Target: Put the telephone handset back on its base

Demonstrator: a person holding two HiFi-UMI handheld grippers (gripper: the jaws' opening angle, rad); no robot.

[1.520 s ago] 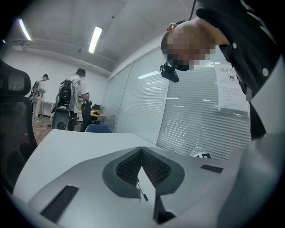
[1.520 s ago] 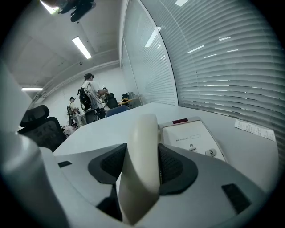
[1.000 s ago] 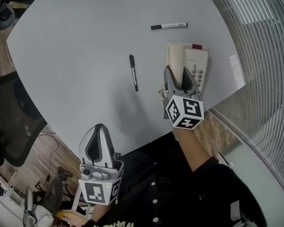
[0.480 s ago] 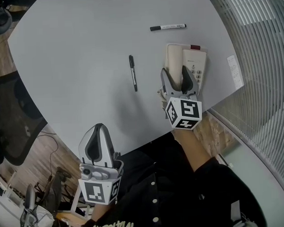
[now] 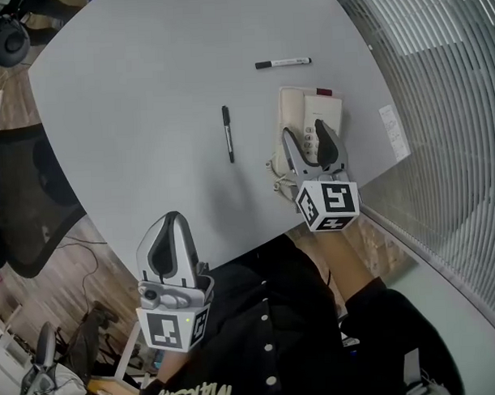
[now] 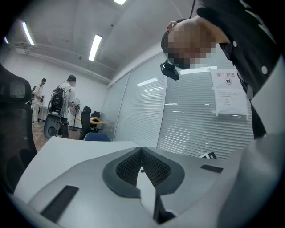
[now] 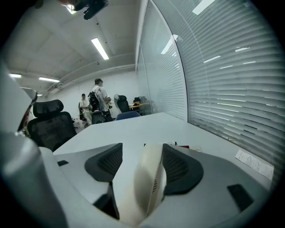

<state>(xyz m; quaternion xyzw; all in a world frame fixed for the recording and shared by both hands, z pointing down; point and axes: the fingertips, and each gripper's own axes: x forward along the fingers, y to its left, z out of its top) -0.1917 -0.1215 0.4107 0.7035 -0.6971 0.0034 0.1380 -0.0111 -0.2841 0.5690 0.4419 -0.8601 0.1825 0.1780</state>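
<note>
The left claw (image 5: 172, 224) hangs off the near edge of the grey worktop (image 5: 138, 83), its jaws pressed together on nothing. Farther out lie a black pen (image 5: 227, 134) and a marker (image 5: 282, 63), well apart. At the right, the cream handset (image 5: 292, 116) lies along the left side of its base (image 5: 325, 109), between the parted jaws of the right claw (image 5: 305, 131), touching only the right pad.
</note>
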